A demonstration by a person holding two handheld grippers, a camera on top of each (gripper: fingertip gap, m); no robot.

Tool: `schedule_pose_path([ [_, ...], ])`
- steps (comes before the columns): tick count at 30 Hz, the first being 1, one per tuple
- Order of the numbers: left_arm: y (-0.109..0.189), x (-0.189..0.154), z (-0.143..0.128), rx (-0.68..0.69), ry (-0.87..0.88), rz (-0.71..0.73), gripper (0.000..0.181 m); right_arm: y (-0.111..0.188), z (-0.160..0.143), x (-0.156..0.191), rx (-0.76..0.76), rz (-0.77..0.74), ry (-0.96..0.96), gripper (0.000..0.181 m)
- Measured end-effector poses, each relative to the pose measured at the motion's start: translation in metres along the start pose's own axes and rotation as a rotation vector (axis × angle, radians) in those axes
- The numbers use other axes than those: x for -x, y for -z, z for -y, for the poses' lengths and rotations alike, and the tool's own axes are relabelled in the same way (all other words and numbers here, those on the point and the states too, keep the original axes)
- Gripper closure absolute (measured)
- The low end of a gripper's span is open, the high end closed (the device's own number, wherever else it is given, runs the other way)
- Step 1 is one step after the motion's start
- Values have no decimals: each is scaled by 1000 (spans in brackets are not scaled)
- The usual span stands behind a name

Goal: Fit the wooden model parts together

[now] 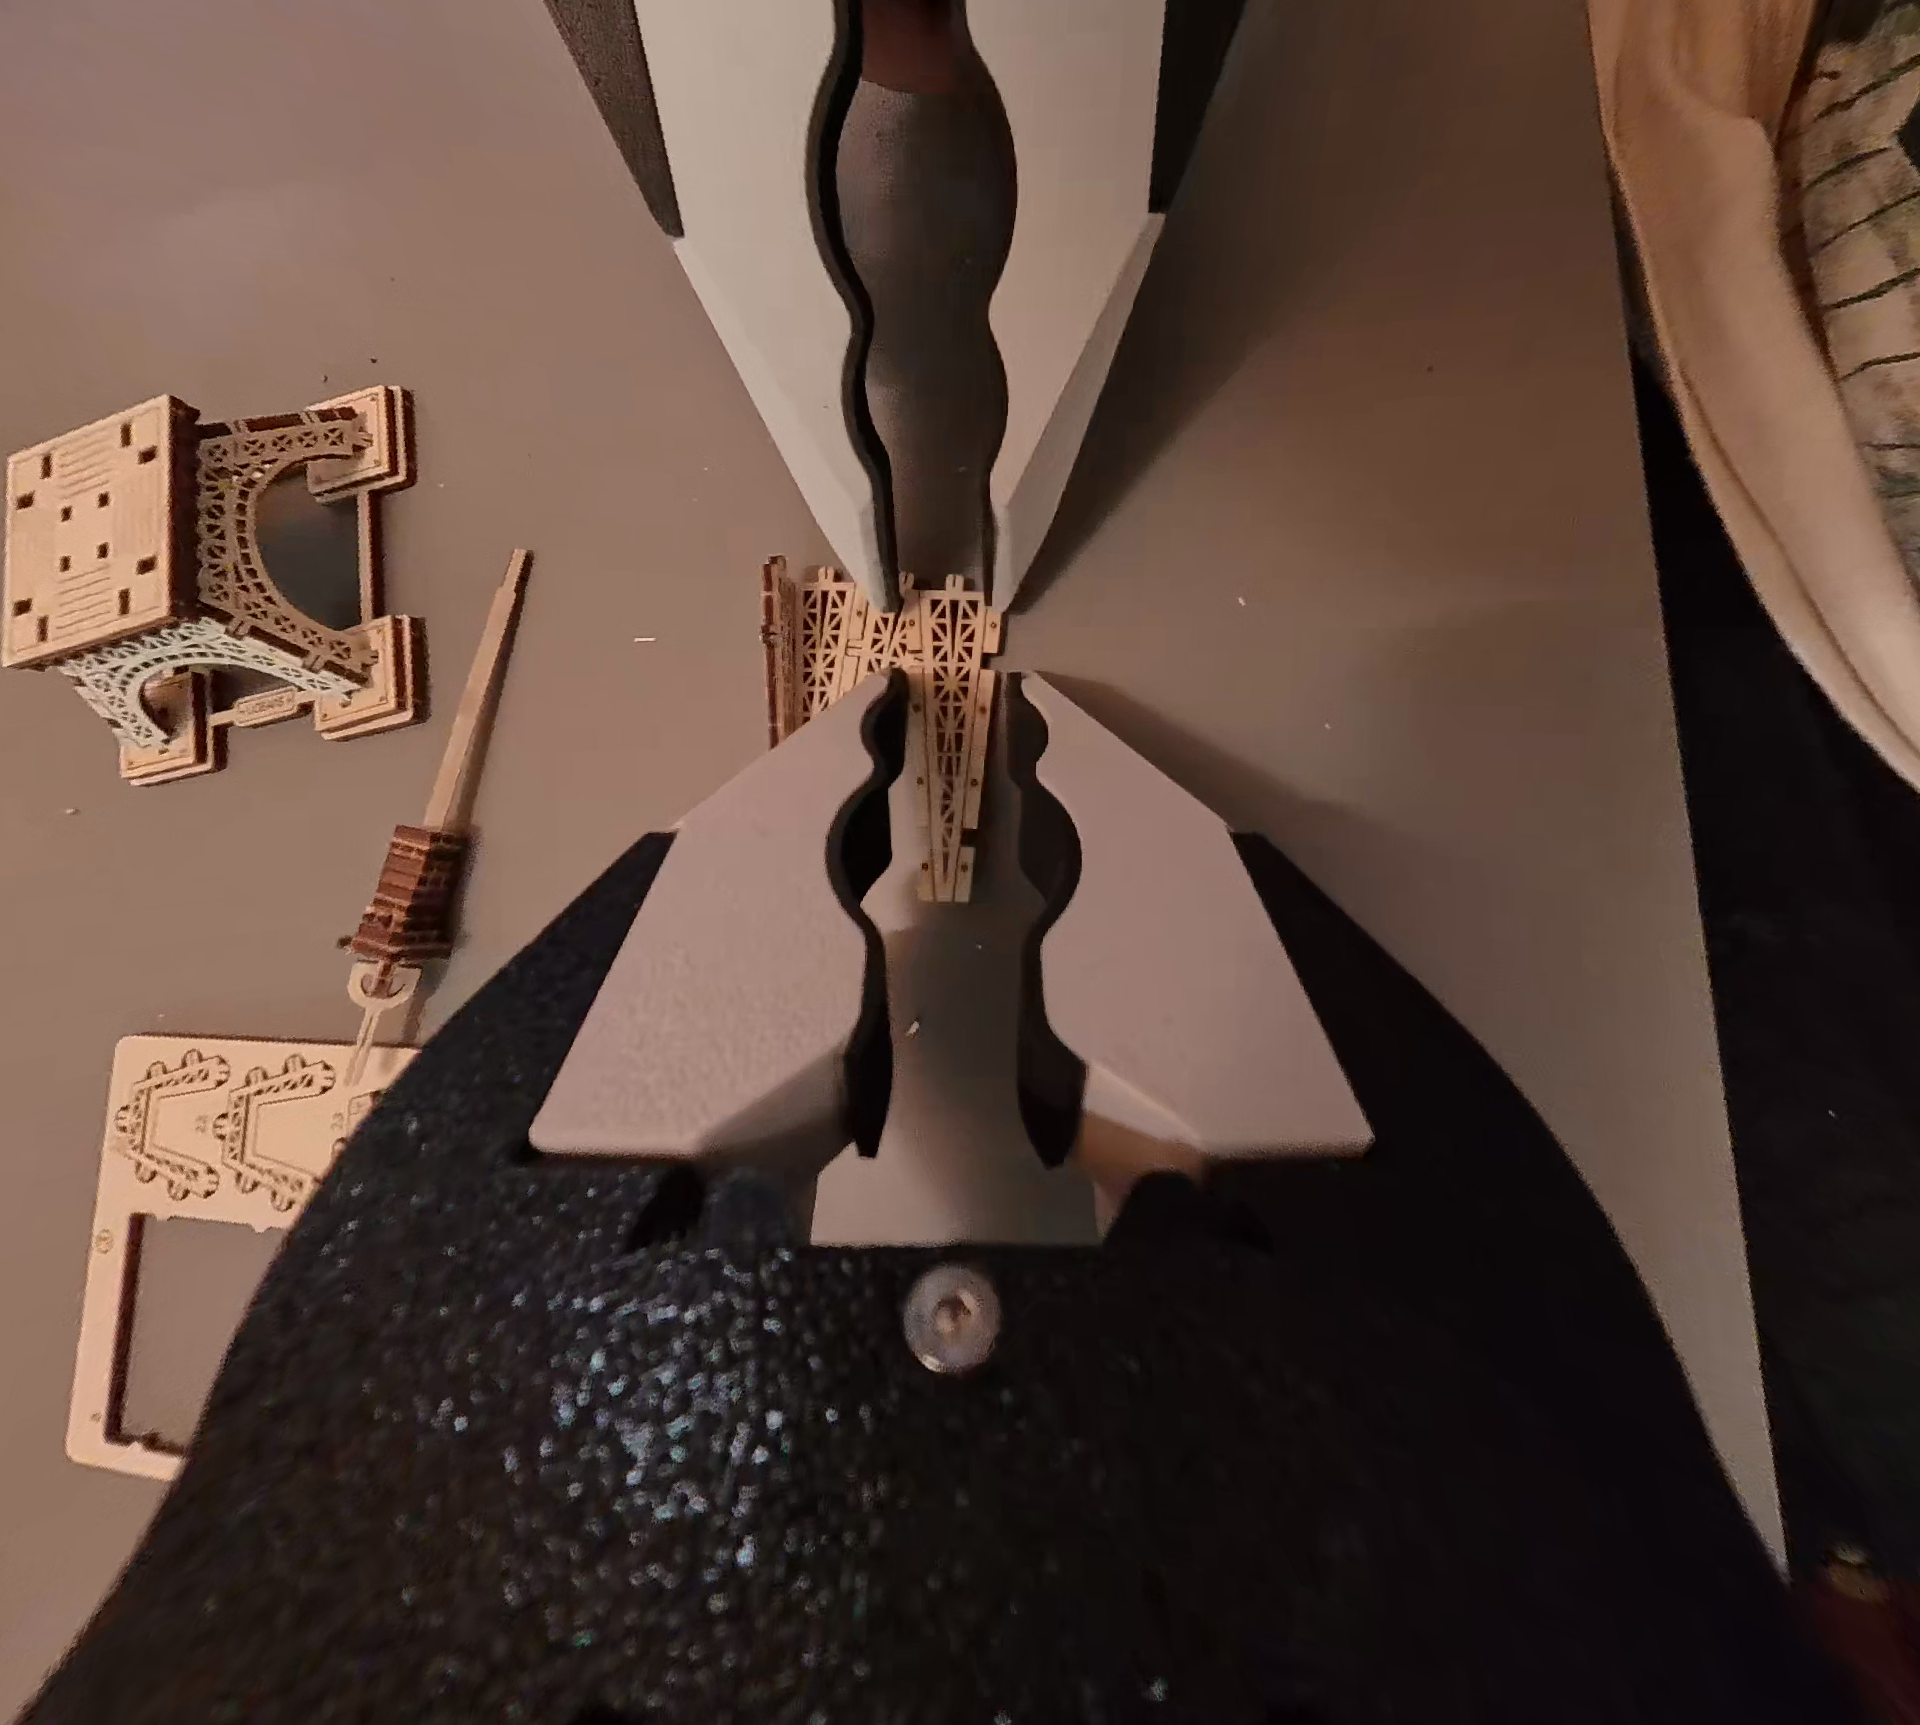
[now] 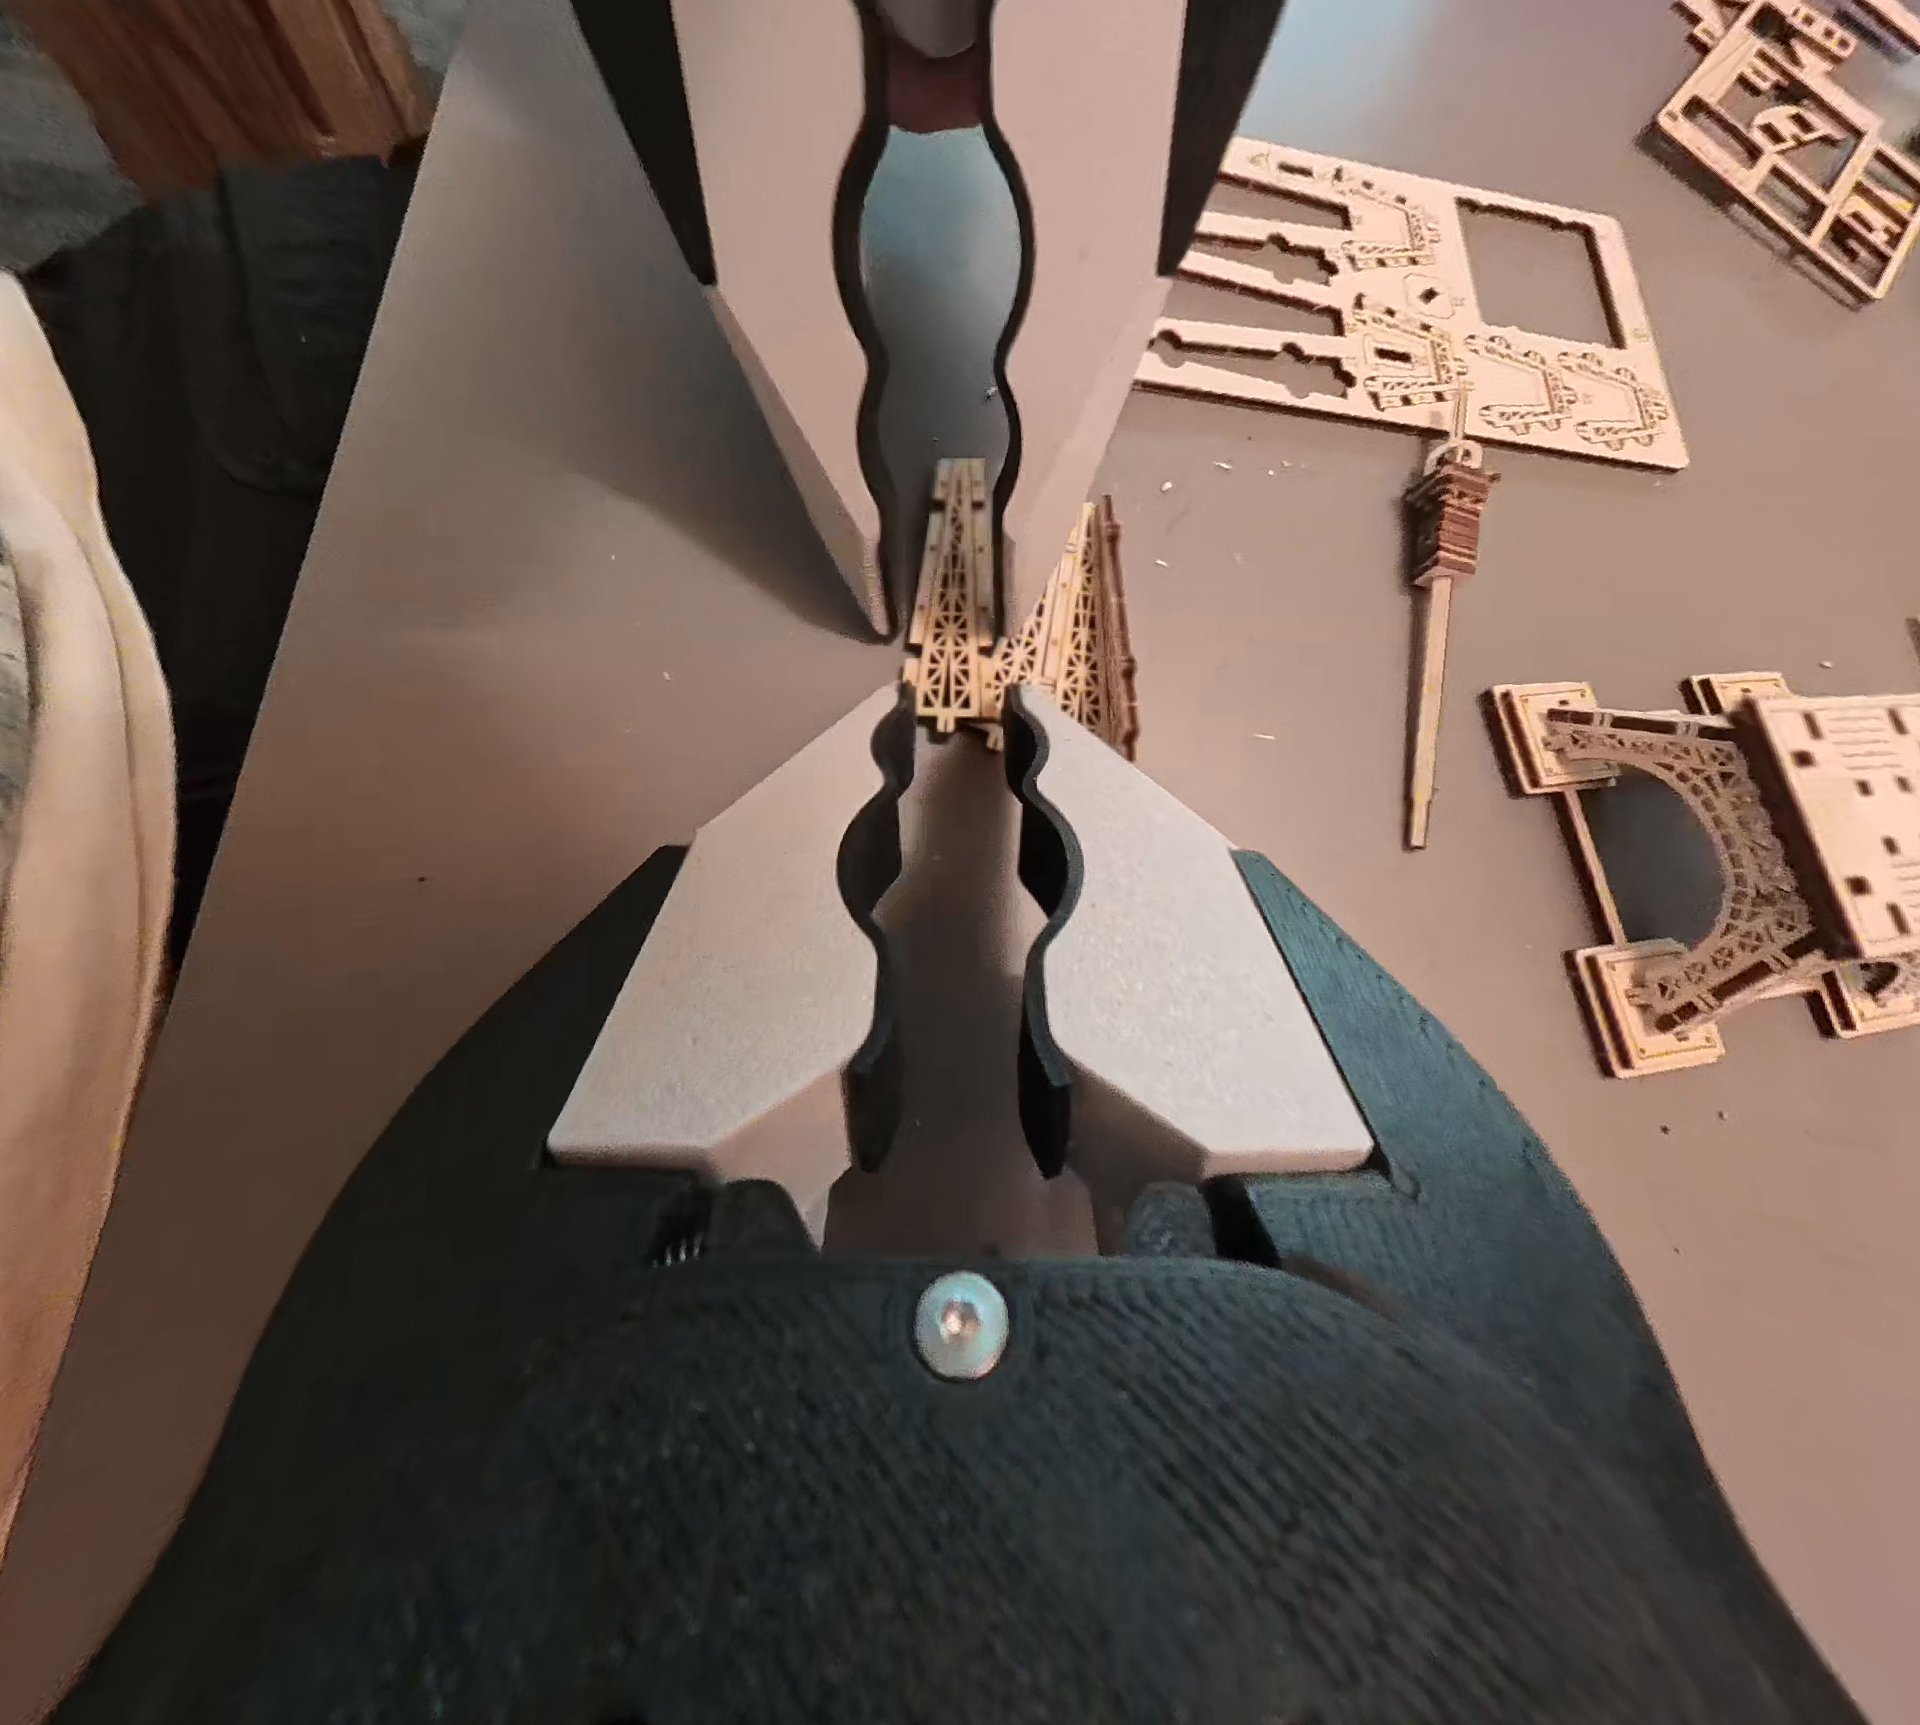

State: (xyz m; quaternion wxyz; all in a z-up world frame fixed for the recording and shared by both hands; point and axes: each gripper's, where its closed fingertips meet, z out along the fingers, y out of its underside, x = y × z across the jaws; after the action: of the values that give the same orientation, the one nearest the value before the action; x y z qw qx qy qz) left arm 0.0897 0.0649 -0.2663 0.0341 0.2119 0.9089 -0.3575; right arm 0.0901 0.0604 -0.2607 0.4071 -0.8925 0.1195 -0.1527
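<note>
Where both tools meet tip to tip above grey table (image 1: pixel 1351 532), found one tapered lattice panel (image 1: pixel 951 771) gripped at both ends, clear of table surface as far as can be judged.

Noted left gripper (image 1: pixel 956 688) with jaws drawn in on narrow length of panel, dark wavy pads (image 1: pixel 860 828) close against its two long edges. Narrow tip of panel reaching back between fingers toward gripper body.

Noted right gripper (image 2: pixel 956 696) facing it head on, jaws likewise narrowed, pinching wide end of same panel. Tips of both grippers nearly touching.

Logged further lattice panels (image 2: pixel 1081 636) just beside wide end, leaning off on the side toward the other parts, outermost one with dark brown edge. Appear joined to held panel at wide end; cannot tell how firmly.

Elsewhere on table, well apart from grippers:
- arched tower base (image 1: pixel 208 574), square slotted deck on top, lying tipped on its side.
- spire piece (image 1: pixel 436 844), thin stick with stacked brown collar, flat on table between base and grippers.
- punched part sheet (image 2: pixel 1455 325), pale plywood, several cut-outs empty, near the collar end of spire.
- stack of emptied sheet frames (image 2: pixel 1797 117) at far corner.

Cream cloth (image 1: pixel 1714 325) beyond table edge.
</note>
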Motion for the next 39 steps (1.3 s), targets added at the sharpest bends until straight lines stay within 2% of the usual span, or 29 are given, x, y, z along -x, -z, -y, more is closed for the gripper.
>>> schedule_pose_path([
  [10, 5, 6, -6, 52, 4, 40, 161, 0, 1, 2, 2, -23, 5, 168],
  [13, 5, 5, -7, 66, -26, 41, 168, 0, 1, 3, 1, -31, 11, 168],
  [24, 7, 7, -10, 118, -76, 53, 168, -1, 2, 2, 4, -45, 10, 170],
  [34, 6, 5, -5, 80, -69, 43, 161, -2, 2, 5, 6, -26, 7, 173],
  [39, 4, 5, -6, 81, -66, 23, 168, 1, 1, 1, 5, -36, -9, 169],
])
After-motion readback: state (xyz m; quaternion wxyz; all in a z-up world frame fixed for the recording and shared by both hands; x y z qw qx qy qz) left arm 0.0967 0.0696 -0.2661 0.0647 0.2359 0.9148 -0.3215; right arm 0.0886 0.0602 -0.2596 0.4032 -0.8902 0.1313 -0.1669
